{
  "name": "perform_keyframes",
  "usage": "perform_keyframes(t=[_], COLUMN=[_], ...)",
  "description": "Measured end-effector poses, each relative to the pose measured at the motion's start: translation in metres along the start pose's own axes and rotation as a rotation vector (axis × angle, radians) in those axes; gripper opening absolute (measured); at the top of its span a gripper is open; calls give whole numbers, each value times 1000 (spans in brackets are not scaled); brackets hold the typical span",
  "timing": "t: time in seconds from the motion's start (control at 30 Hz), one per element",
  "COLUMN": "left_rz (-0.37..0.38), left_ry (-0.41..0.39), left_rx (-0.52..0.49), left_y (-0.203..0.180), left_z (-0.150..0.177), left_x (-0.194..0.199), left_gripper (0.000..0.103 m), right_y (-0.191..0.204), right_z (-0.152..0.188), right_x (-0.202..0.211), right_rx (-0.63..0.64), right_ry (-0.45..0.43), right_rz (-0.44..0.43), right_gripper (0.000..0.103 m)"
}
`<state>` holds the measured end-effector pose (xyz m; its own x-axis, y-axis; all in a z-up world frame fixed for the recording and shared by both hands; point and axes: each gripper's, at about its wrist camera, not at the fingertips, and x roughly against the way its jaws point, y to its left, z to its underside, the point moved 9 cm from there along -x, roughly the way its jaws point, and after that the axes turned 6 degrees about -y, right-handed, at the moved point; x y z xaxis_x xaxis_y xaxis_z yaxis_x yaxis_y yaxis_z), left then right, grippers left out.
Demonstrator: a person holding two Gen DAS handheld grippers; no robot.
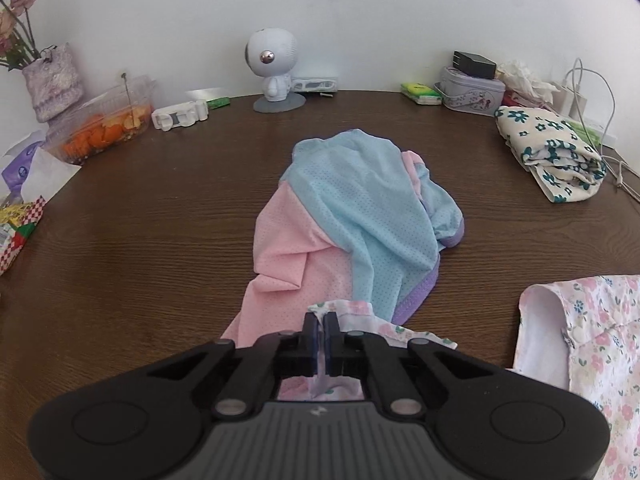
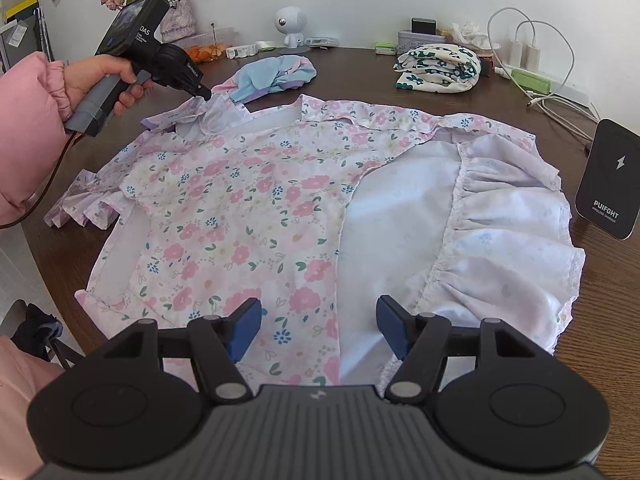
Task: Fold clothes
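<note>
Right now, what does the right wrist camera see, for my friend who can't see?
A pink floral dress lies spread on a brown table, with the open right gripper over its near edge. Far left, the left gripper pinches a corner of the dress; a folded floral cloth sits behind.

— What have you got at the bottom centre?

— My left gripper (image 1: 320,330), fingers (image 1: 309,334) pinched on an edge of the floral garment (image 1: 592,344), which spreads to the lower right.

— And beyond?

— A pink and blue mesh garment (image 1: 348,224) heaped mid-frame on the tabletop (image 1: 152,216); a folded flowered cloth (image 1: 556,152) upper right.
</note>
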<state>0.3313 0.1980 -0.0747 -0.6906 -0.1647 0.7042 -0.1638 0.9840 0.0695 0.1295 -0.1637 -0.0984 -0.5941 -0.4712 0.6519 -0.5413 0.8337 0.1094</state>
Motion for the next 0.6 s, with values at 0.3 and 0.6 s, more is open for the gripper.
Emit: perform_keyframes(t=[0.3, 0.6], left_rz=[46, 318], left_ry=[-54, -178], left_rx=[164, -206], left_y=[16, -59], left_z=[-3, 35], left_x=[20, 123], left_gripper=[35, 27], right_y=[-4, -44], right_z=[-8, -6], right_x=[21, 45], right_rx=[-43, -61], right_ry=[-83, -108], right_rz=[-16, 112], right_gripper=[70, 70])
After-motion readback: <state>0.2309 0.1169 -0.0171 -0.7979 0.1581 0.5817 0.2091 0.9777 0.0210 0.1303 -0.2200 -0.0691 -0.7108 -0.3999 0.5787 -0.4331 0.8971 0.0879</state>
